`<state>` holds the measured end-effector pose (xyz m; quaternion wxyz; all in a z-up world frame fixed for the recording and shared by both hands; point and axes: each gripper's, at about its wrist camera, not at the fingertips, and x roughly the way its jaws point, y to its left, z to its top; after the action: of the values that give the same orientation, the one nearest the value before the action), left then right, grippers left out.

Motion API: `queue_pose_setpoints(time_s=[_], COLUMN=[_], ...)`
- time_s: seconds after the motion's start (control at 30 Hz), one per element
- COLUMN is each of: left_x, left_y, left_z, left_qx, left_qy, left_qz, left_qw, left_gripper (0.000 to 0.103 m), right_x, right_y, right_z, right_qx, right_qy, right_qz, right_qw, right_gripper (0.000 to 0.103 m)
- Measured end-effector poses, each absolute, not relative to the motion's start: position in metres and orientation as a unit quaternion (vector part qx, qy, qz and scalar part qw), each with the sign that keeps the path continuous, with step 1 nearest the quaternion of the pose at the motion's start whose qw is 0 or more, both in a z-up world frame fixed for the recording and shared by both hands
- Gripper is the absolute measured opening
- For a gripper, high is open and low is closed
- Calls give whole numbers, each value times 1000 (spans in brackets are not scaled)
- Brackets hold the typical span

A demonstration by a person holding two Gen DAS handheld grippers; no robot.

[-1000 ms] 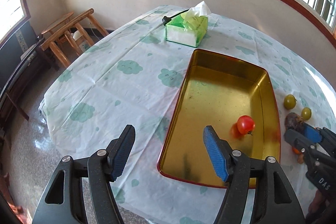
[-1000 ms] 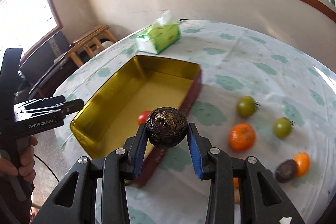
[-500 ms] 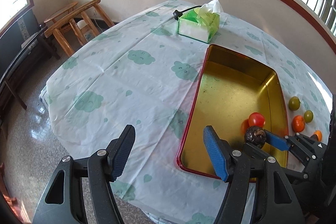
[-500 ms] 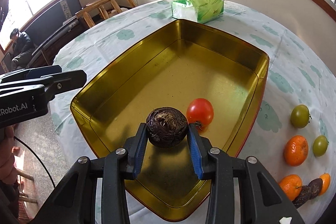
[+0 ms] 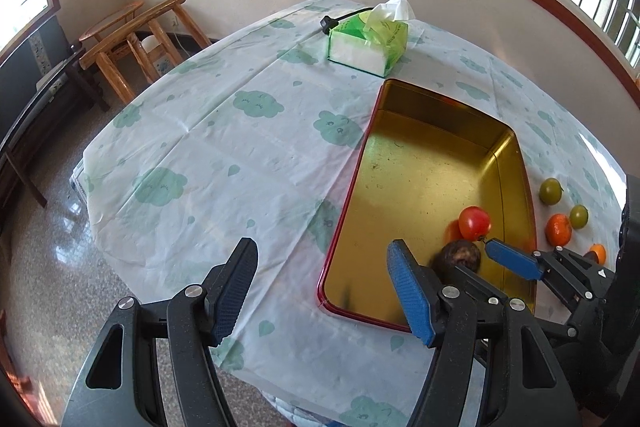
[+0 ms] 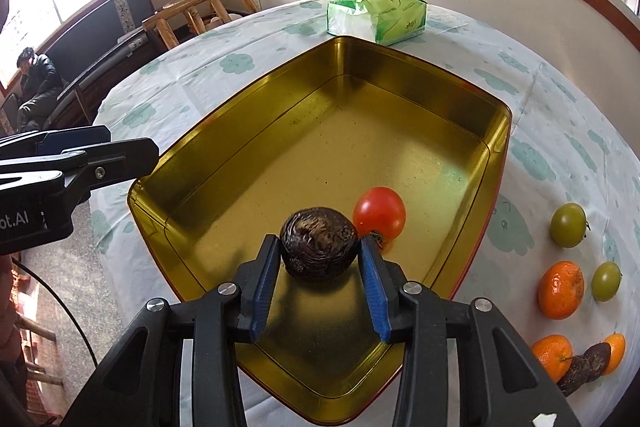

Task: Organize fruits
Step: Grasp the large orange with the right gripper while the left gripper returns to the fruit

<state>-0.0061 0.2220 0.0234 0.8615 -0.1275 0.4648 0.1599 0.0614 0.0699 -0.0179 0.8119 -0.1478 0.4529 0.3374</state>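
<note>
Tablecloth (image 6: 532, 99); wrinkled dark fruit (image 6: 319, 243) in tin (image 6: 420, 131)

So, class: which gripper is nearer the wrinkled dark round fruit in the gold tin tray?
Right. The right gripper straddles the wrinkled dark fruit, jaws opening around it. The left gripper hangs open over the tablecloth, beside the gold tin tray.

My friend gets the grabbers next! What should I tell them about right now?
Right gripper: jaws opening, letting go of the dark wrinkled fruit, which sits in the gold tray beside the red tomato.
Left gripper: open, holding nothing, hanging over the tablecloth beside the tray.
Done: two fruits in the tray.
Left: two green tomatoes, three oranges and another dark fruit, on the cloth to the tray's right.
</note>
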Motion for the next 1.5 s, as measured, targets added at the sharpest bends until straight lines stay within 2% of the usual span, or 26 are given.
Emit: queue_pose_setpoints(time_s=[0.1,0.7,1.17,1.5], left_x=[-5,20,40,56], left_y=[216,123,31,-1], left_z=[25,39,22,-1], left_qx=[-126,-74,-34,-26], left_qy=[465,466,486,501], left_qz=[156,68,-23,-52], left_qw=[862,879,873,863], left_gripper=[68,68,68,68], right_x=[58,64,72,93], right_y=[65,-65,-208,-208], right_z=[-11,17,-17,-39], right_qx=[-145,-98,-49,-47], right_qy=[441,414,444,448], right_qz=[339,209,85,101], right_qw=[819,880,891,887], right_gripper=[48,48,48,47])
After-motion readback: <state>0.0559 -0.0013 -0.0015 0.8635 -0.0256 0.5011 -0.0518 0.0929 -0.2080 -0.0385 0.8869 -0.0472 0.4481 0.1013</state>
